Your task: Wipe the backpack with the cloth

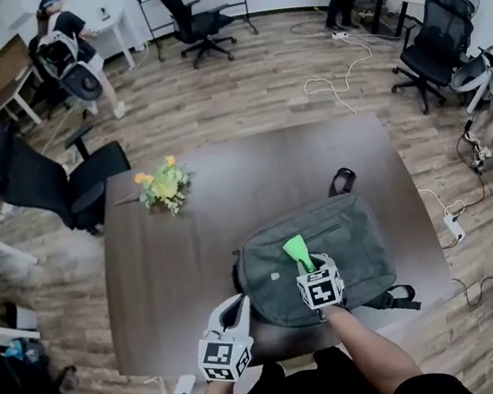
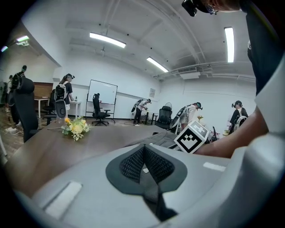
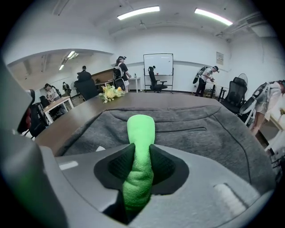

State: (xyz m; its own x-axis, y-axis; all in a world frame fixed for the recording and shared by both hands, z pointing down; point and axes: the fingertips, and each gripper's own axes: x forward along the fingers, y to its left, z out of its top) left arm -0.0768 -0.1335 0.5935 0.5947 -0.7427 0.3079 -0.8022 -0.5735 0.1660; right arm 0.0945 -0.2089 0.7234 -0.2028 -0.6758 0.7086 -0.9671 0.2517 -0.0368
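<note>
A grey backpack (image 1: pixel 331 252) lies flat on the dark brown table (image 1: pixel 173 260), near its front right edge. My right gripper (image 1: pixel 306 266) is over the backpack's near half, shut on a bright green cloth (image 1: pixel 297 251) that sticks out forward between the jaws. In the right gripper view the green cloth (image 3: pixel 140 147) stands rolled over the backpack (image 3: pixel 213 133). My left gripper (image 1: pixel 235 310) hovers at the table's front edge, left of the backpack, shut with nothing in it. The left gripper (image 2: pixel 144 167) view shows its jaws pressed together and the backpack (image 2: pixel 167 139) beyond.
A small bunch of yellow flowers (image 1: pixel 164 187) lies on the table's far left. Black office chairs (image 1: pixel 48 182) stand around the table. Cables and a power strip (image 1: pixel 453 224) lie on the wooden floor at right. Several people work at desks along the walls.
</note>
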